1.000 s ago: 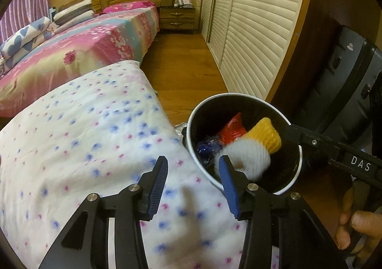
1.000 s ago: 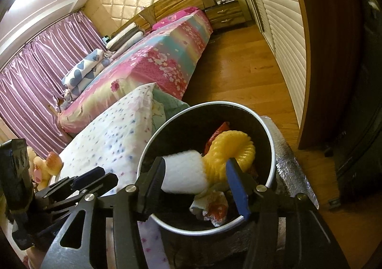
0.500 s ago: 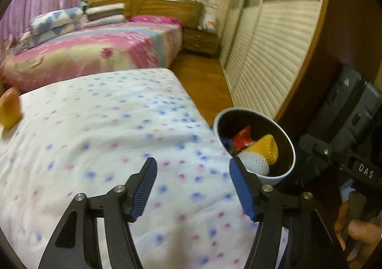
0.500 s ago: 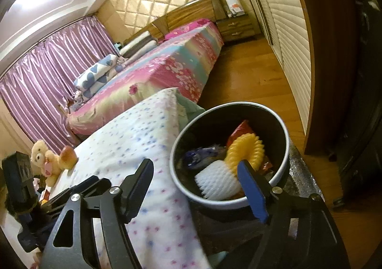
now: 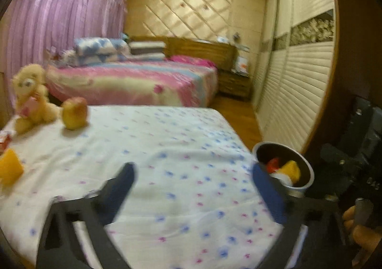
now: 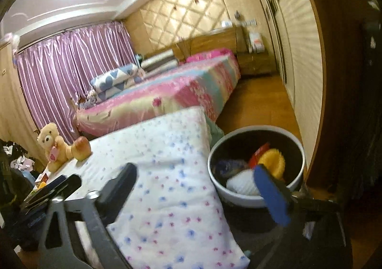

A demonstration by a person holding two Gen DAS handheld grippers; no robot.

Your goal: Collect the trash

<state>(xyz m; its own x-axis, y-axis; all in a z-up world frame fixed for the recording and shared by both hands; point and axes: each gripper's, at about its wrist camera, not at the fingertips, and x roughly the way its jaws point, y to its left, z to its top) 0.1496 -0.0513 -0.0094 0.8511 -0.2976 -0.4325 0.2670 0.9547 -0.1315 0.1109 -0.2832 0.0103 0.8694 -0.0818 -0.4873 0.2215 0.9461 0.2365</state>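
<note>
A round bin [image 5: 308, 174] with a white rim stands by the right edge of the white spotted mattress [image 5: 167, 149]. It holds a yellow foam net [image 6: 274, 161], a white foam net [image 6: 241, 184], a red wrapper [image 6: 259, 150] and a blue wrapper [image 6: 229, 165]. My left gripper [image 5: 193, 185] is open and empty above the mattress, left of the bin. My right gripper [image 6: 195, 187] is open and empty, its right finger over the bin [image 6: 238, 197]. A yellow piece [image 5: 9, 168] and a small red-white box [image 5: 3, 141] lie at the mattress's left edge.
A teddy bear [image 5: 31, 94] and an apple-like plush [image 5: 74, 112] sit on the far left of the mattress. A pink bed [image 5: 133, 82] lies behind. Wooden floor [image 6: 260, 104] runs along a louvred wardrobe [image 5: 298, 92]. A dark suitcase [image 5: 365, 125] stands to the right.
Both grippers have drawn back and up from the bin and opened wider. The white foam net the right gripper held now lies in the bin. The left view swung left, showing the toys.
</note>
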